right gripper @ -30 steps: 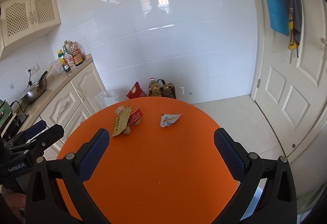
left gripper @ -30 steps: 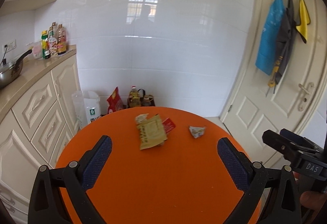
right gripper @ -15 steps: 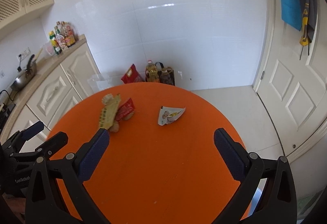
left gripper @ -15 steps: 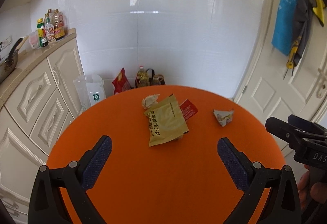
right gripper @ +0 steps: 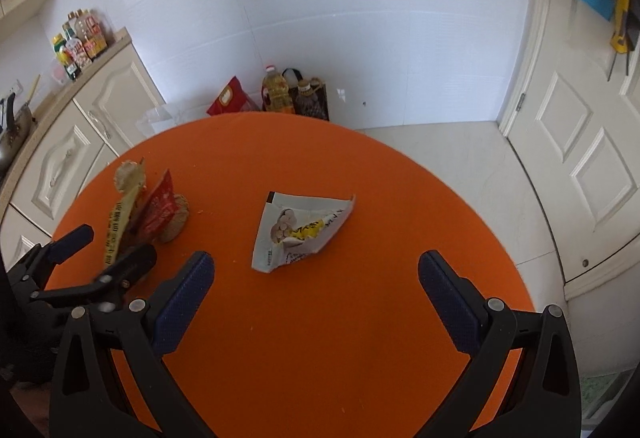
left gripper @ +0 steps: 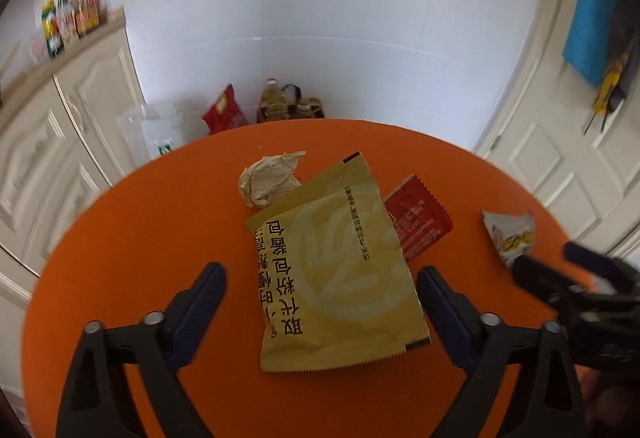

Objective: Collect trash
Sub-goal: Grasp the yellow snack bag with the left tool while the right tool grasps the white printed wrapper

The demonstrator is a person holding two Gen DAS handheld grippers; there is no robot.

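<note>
Apparently nothing had been collected yet: every scrap I could see lay on the round orange table. I had the left gripper angled down over the yellow packet, its jaws closing with the packet's lower half between them, pads not yet on it. Touching that packet sat a crumpled paper ball at its far corner and a red sachet tucked under its right edge. Well right of the packet lay a torn white wrapper; my right gripper hung spread wide and empty just short of it. Four pieces remained.
</note>
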